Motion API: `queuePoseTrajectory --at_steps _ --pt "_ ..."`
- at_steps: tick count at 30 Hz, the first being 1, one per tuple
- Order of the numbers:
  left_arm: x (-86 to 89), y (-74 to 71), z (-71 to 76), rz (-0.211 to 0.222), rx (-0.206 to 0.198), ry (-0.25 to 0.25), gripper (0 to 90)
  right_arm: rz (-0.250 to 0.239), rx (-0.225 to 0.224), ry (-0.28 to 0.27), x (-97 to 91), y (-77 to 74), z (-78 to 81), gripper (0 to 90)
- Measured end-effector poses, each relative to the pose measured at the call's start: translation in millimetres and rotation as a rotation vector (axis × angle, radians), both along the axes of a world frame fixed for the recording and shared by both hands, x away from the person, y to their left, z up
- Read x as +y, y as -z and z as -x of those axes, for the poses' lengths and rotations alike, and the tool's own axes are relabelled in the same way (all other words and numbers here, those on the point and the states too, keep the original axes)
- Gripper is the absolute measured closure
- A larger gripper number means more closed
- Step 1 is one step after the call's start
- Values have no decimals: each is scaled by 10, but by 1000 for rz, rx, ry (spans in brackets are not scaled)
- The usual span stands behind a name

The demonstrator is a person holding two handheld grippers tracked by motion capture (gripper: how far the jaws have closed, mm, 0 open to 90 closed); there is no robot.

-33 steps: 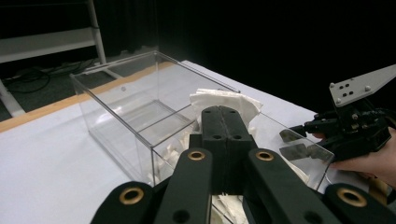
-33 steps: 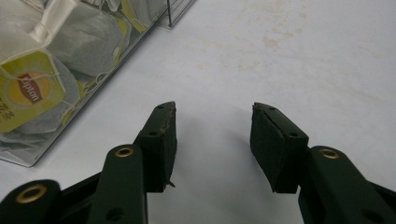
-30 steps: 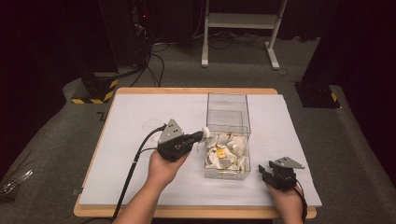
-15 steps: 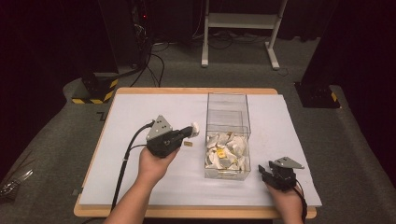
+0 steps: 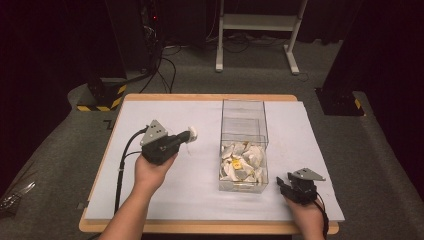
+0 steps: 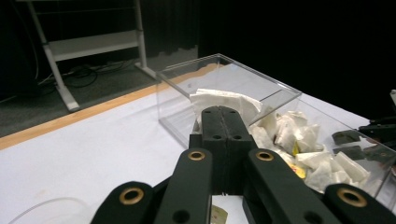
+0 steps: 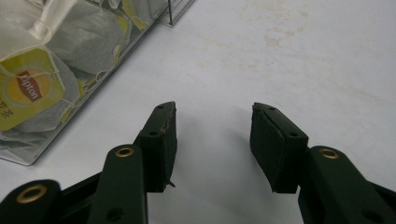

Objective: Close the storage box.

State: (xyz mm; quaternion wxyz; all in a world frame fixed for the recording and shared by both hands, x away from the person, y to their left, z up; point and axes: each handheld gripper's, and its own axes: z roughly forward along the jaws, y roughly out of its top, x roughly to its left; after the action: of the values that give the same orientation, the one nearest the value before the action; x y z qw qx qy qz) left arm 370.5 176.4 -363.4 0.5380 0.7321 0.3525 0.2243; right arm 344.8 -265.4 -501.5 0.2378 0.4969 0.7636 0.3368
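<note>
Your left tool (image 5: 186, 136) pinches a white tea bag (image 5: 191, 133) tight, up over the bare table (image 5: 150, 200). The clear box (image 5: 243, 107) of tea bags is to its right. Your right tool (image 7: 212, 140) is half open and holds nothing.

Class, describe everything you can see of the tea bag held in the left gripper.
The tea bag is a small white pouch that looks like soft, creased paper or mesh. It is clamped in the shut jaws of the left gripper and sticks out beyond their tips. A thin string hangs from it to a small paper tag. It hangs above the white table cover, left of the clear box that holds more bags, and touches nothing but the jaws.
</note>
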Motion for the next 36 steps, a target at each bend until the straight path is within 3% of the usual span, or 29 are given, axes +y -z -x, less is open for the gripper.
queuePoseTrajectory --at_steps 18,36 --pt "527 21 36 -5 1 -100 900 2 1 4 5 0 4 517" --pt "846 89 64 6 11 -170 900 3 2 5 6 0 4 517"
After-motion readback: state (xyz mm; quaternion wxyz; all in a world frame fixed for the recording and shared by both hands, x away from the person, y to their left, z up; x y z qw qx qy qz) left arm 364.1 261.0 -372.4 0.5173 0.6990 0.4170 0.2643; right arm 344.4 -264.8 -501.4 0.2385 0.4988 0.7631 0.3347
